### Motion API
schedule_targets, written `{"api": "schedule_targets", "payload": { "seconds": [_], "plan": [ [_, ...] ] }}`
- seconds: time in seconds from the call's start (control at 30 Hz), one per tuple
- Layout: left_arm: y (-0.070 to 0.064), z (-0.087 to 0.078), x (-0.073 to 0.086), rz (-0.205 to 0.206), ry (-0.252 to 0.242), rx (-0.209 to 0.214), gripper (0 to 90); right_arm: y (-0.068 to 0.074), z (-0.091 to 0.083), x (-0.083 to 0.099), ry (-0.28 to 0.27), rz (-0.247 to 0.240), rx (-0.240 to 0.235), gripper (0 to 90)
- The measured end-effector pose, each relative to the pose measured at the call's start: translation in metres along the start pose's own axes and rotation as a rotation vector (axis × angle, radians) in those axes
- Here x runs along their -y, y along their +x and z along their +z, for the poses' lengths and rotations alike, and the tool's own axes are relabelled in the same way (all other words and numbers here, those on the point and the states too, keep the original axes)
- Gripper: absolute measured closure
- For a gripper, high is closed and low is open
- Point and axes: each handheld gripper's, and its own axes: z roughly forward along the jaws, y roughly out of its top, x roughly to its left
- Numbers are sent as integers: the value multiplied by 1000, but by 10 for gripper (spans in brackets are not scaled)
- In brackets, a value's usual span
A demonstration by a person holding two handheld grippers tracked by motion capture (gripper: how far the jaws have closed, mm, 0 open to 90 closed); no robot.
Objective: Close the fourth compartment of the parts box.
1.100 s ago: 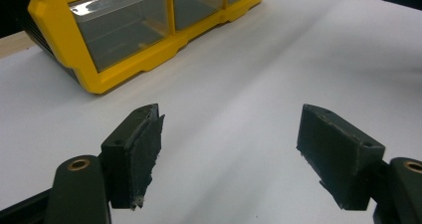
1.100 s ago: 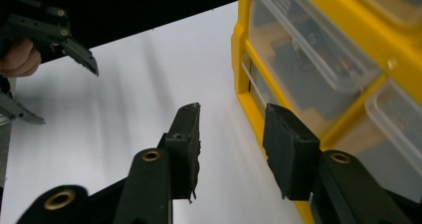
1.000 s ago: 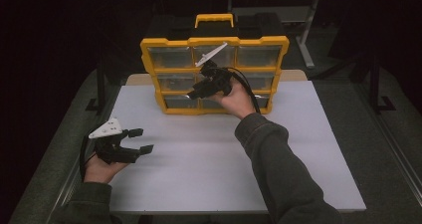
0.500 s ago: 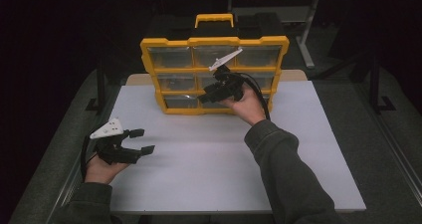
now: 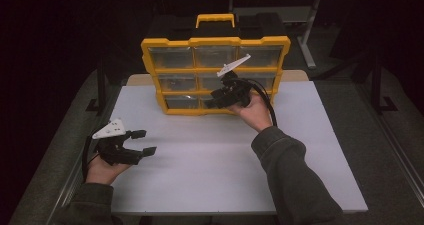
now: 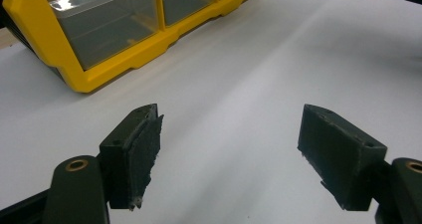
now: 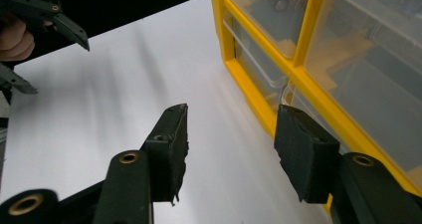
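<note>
A yellow organiser case [image 5: 215,75] with clear drawers and a yellow handle stands upright at the back of the white table [image 5: 210,160]. My right gripper [image 5: 212,101] is open right in front of the case's bottom row of drawers [image 7: 318,79], with nothing between its jaws. One of its fingertips [image 7: 298,144] is next to the yellow frame. My left gripper [image 5: 142,142] rests low over the table's front left, open and empty, well apart from the case [image 6: 99,30].
The white table top [image 6: 278,59] spreads wide in front of the case. Dark floor surrounds the table, with metal stand legs [image 5: 307,40] behind it. In the right gripper view, the other hand and its gripper [image 7: 35,15] sit at the far left.
My right gripper has dropped from the middle row of drawers to the bottom row, shifting slightly right. The left gripper has stayed in place.
</note>
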Motion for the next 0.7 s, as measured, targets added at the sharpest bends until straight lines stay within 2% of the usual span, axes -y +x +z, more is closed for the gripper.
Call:
{"api": "schedule_targets", "payload": {
  "seconds": [0.07,0.1,0.13,0.17,0.7],
  "plan": [
    [0,0,0,1,2,0,244,-1,-2,2,-11,-13,11,451],
    [0,-1,0,0,3,-1,244,1,-2,3,-12,1,5,446],
    [0,-1,0,-4,1,-1,244,-1,-3,4,-12,-13,13,444],
    [0,-1,0,-3,2,-1,244,0,-4,5,-14,1,9,443],
    [-2,-1,0,6,10,-7,239,-1,-20,22,-41,9,32,404]
  ]
}}
